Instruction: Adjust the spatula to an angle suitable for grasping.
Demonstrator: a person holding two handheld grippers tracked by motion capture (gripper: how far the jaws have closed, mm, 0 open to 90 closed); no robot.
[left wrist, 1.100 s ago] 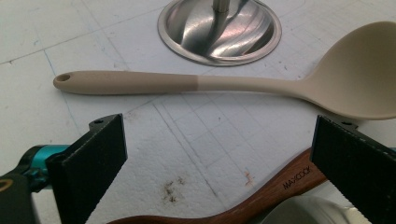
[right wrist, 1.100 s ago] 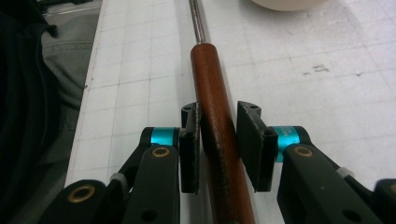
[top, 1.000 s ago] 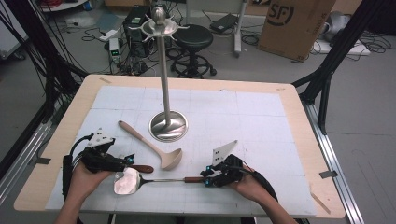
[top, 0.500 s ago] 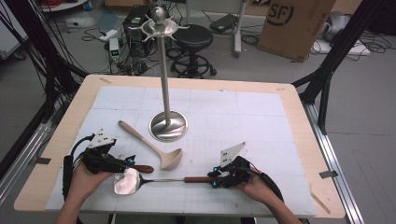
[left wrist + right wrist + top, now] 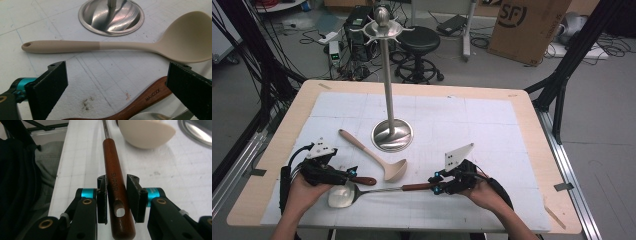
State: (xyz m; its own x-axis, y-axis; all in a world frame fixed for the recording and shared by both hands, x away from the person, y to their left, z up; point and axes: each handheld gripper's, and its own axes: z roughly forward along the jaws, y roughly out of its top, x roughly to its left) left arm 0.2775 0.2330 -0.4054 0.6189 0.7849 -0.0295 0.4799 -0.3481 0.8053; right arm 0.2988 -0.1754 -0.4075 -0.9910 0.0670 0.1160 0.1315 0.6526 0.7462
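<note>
Cables and a cardboard box litter the floor behind the table (image 5: 532,107), which has a white gridded mat on it. Dead centre on the mat is the steel stand (image 5: 391,134), so I'll place everything off that.

Just in front of the stand's base lies a beige ladle (image 5: 371,154), bowl pointing toward the person's right. Closer to the person than the ladle is a steel spatula (image 5: 343,195) with a long rod and a wooden handle (image 5: 115,182) stamped SUPOR.

Right gripper (image 5: 436,182) sits in front of the stand and a bit right, and it's clamped on that handle near the hanging-hole end; in the right gripper view both pads (image 5: 132,195) sit against the wood.

Left gripper (image 5: 353,174) is in front of the stand to the left, jaws spread wide and not squeezing anything. In the left gripper view a second brown handle (image 5: 140,101) lies between the jaws, untouched, right by the spatula blade.
</note>
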